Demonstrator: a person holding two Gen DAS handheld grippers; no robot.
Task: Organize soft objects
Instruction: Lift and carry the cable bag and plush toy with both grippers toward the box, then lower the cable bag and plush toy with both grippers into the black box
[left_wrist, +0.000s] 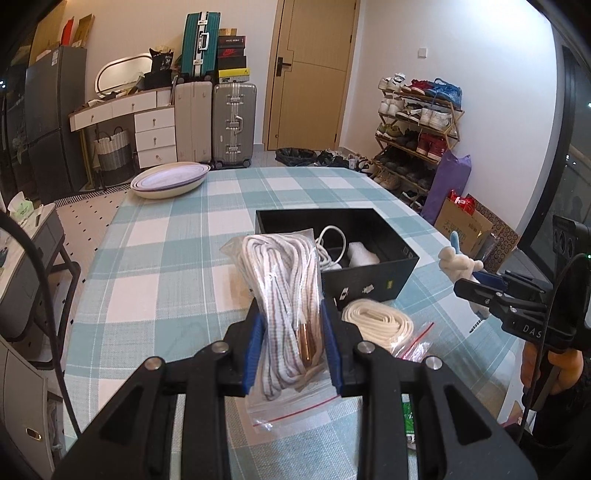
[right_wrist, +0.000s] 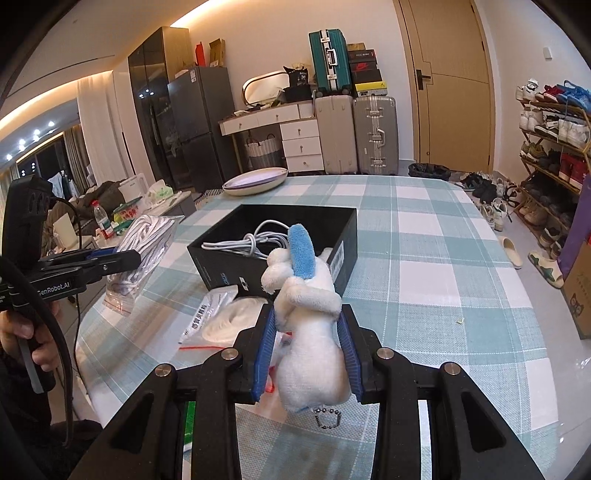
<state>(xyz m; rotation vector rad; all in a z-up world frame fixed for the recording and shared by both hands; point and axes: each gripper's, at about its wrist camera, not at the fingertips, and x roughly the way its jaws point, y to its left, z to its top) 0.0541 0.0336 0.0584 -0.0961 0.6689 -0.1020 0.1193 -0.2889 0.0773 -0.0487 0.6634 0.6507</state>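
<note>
Laces in a zip bag (left_wrist: 284, 295) hang pinched between the blue pads of the left tongs (left_wrist: 291, 350), their long axis running forward and up along the fingers, the red-striped seal end drooping toward the camera and the whole bag lifted clear of the checked desk (left_wrist: 166, 258). Straight ahead and slightly to the right lies the open black box (left_wrist: 369, 277), already holding a white cable (right_wrist: 255, 240) and something pale and soft; the bag's far end reaches almost to the box's near-left corner. The right tongs (right_wrist: 308, 350) are closed on a white plush toy with a blue ear (right_wrist: 310, 317), upright, bead chain dangling below, and the box sits just ahead and left of it. A second bag of cream laces (left_wrist: 376, 325) rests on the desk just beside the box's near wall, between the two tongs. Both loads look about equally near to the box; I judge the left one needs a short forward-right carry, the right one forward-left, so the two paths converge over the box and one should go first.
</note>
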